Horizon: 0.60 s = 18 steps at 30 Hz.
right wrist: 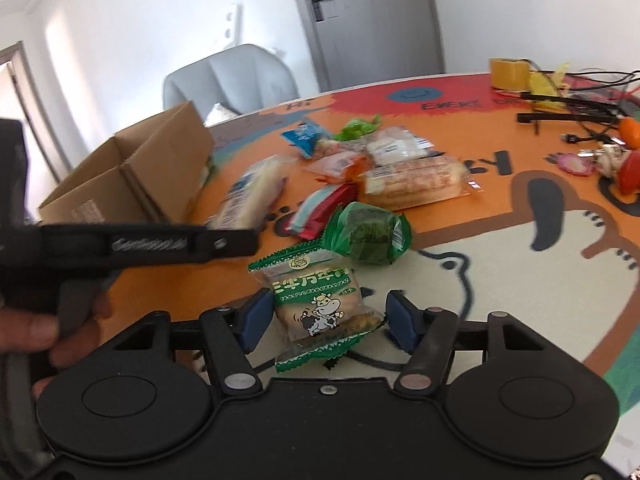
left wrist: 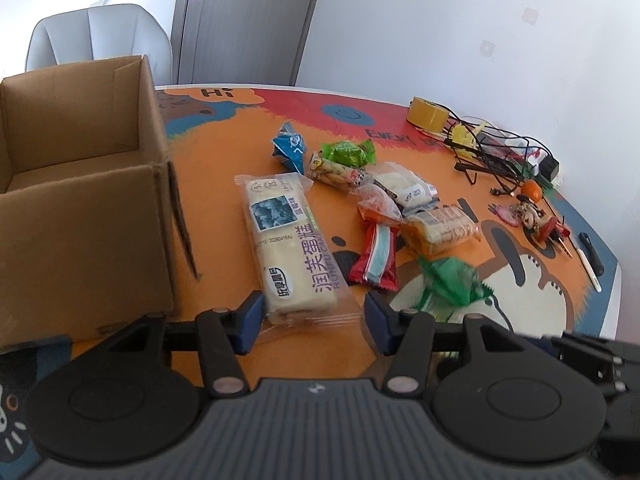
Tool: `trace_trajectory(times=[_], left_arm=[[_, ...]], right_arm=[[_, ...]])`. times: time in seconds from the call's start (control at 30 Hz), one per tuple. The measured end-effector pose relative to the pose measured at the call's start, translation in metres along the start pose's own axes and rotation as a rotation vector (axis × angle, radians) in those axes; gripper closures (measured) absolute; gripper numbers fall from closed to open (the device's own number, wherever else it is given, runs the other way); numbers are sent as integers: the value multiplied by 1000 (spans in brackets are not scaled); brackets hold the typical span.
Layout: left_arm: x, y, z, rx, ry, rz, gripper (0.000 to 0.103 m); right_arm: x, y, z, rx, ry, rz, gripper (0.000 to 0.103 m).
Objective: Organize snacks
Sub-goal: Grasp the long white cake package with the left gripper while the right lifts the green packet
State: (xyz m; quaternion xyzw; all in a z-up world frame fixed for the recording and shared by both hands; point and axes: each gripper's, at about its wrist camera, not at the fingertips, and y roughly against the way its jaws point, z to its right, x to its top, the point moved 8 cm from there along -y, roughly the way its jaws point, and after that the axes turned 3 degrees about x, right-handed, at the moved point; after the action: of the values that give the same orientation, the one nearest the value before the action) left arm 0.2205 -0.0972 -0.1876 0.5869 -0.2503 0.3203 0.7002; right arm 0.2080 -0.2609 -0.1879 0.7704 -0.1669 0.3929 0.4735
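Nearest, right gripper (right wrist: 322,320) spread wide around a green cow-print biscuit packet (right wrist: 320,300), left gripper (left wrist: 314,322) parted at a long cake pack's (left wrist: 288,244) near end, cardboard box (left wrist: 80,184) left, heaped snacks (left wrist: 384,196) beyond, tape roll (left wrist: 426,114) and cables (left wrist: 496,152) far right.

A roll of yellow tape (left wrist: 427,113) stands near the far edge of the bench (left wrist: 224,152). Beside it lies a tangle of black cables (left wrist: 492,148). An orange ball (left wrist: 532,191) and a keychain (left wrist: 528,216) lie near the right edge. Behind the bench are a grey chair (left wrist: 100,36) and a door (left wrist: 244,20).
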Motion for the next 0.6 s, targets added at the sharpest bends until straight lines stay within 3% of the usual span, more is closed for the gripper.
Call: trace_trajectory(times=[0.03,0.2,0.3,0.37,0.43,0.6], left_arm=[[-1,1,0,-1,-6,-8,62],[-7,6,0,12,-22,-29,64],[-4,9,-1,22,-7,-23,53],[1,11,1,16,0,-6,28],[4,11,3,18,3,16,17],[10,-2,4,60,30,24,17]], right_arm=[[0,0,2,-14,-7,3,41],[1,2,11,-80,-40,6,41],[2,4,17,-110,-59,-3,38],[3,5,19,-125,-63,2,38],[3,4,20,-126,-64,3,35],[3,-2,16,-125,-32,3,27]])
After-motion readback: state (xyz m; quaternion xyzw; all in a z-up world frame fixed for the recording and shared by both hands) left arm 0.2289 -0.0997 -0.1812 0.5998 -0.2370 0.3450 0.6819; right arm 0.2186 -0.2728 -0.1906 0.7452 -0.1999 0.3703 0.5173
